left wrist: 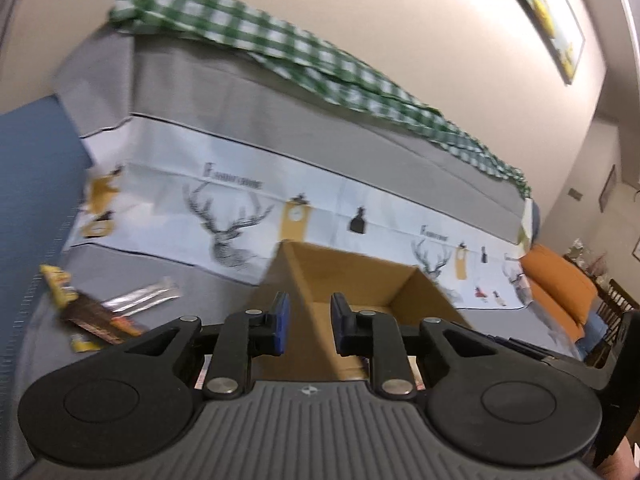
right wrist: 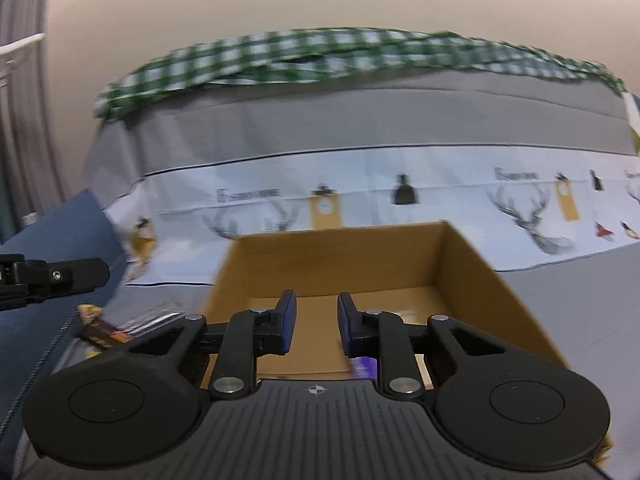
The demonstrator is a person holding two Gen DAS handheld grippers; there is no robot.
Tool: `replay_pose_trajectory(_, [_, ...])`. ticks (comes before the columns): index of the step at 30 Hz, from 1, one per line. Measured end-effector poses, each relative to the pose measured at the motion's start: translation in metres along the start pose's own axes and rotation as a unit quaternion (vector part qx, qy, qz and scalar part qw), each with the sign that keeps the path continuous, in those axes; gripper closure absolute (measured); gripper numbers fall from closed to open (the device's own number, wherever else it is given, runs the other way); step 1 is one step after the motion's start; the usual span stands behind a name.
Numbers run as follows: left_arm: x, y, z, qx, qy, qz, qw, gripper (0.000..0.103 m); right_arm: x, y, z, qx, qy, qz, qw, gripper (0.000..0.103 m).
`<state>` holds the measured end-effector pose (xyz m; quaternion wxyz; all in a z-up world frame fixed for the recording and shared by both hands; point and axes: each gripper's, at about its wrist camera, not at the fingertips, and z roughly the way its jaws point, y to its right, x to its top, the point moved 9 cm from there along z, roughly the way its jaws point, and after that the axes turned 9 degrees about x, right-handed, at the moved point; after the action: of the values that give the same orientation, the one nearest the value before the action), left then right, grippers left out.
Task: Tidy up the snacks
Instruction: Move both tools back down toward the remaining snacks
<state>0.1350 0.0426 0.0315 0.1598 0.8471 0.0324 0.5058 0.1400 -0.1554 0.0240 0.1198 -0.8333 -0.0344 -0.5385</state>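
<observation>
**Both grippers over the box, snacks waiting on the left**

We see the left gripper (left wrist: 307, 322) hanging above the near edge of the cardboard box (left wrist: 352, 276), its blue pads (left wrist: 282, 320) a modest gap apart with nothing between them. Off to the left, on the grey sofa cover (left wrist: 224, 280), we spot the loose snacks: a dark brown and orange bar (left wrist: 98, 322) with a yellow packet (left wrist: 60, 284) just beside it, and a silver wrapper (left wrist: 142, 300) a little farther back. All three lie outside the box.

From the right wrist, we see the right gripper (right wrist: 317, 322) set over the open box (right wrist: 332, 258), jaws parted about the same amount and holding nothing. A purple packet (right wrist: 365, 366) peeks out inside the box, just under the right finger. Behind it, the deer-print cloth (right wrist: 440, 184) runs across, and a green checked cloth (right wrist: 320, 52) lies along the top of the sofa back.
</observation>
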Motion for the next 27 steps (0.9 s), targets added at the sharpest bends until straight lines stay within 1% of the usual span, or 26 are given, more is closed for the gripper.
replay_pose_trajectory(2, [0.003, -0.022, -0.004, 0.002, -0.005, -0.020, 0.9998, 0.079, -0.003, -0.019, 0.001, 0.020, -0.001, -0.012, 1.000, 0.080])
replay_pose_trajectory(7, [0.008, -0.069, -0.011, 0.035, -0.004, -0.075, 0.9965, 0.079, -0.010, -0.059, 0.005, 0.065, -0.011, -0.035, 0.997, 0.079])
replay_pose_trajectory(10, [0.013, -0.091, -0.015, 0.050, 0.005, -0.117, 0.9918, 0.079, -0.015, -0.083, 0.009, 0.090, -0.021, -0.039, 0.995, 0.079])
replay_pose_trajectory(14, [0.012, -0.113, -0.008, 0.076, -0.006, -0.163, 0.9836, 0.079, -0.026, -0.124, 0.020, 0.129, -0.037, -0.044, 0.990, 0.079])
replay_pose_trajectory(18, [0.010, -0.123, 0.002, 0.104, -0.020, -0.169, 0.9799, 0.079, -0.040, -0.169, 0.032, 0.159, -0.054, -0.078, 0.983, 0.079])
replay_pose_trajectory(21, [0.007, -0.130, 0.009, 0.114, -0.032, -0.173, 0.9777, 0.079, -0.051, -0.192, 0.046, 0.156, -0.071, -0.111, 0.979, 0.078])
replay_pose_trajectory(22, [0.006, -0.132, 0.011, 0.116, -0.038, -0.177, 0.9767, 0.079, -0.055, -0.196, 0.054, 0.150, -0.079, -0.120, 0.978, 0.073])
replay_pose_trajectory(23, [0.004, -0.135, 0.014, 0.118, -0.043, -0.181, 0.9755, 0.079, -0.059, -0.198, 0.062, 0.141, -0.089, -0.125, 0.978, 0.064])
replay_pose_trajectory(24, [0.002, -0.138, 0.016, 0.120, -0.046, -0.185, 0.9742, 0.079, -0.061, -0.198, 0.071, 0.132, -0.099, -0.127, 0.978, 0.060])
replay_pose_trajectory(26, [-0.001, -0.146, 0.020, 0.125, -0.057, -0.198, 0.9707, 0.079, -0.069, -0.197, 0.091, 0.115, -0.122, -0.123, 0.978, 0.042])
replay_pose_trajectory(27, [-0.003, -0.149, 0.021, 0.125, -0.062, -0.206, 0.9686, 0.079, -0.071, -0.197, 0.101, 0.108, -0.134, -0.122, 0.977, 0.036])
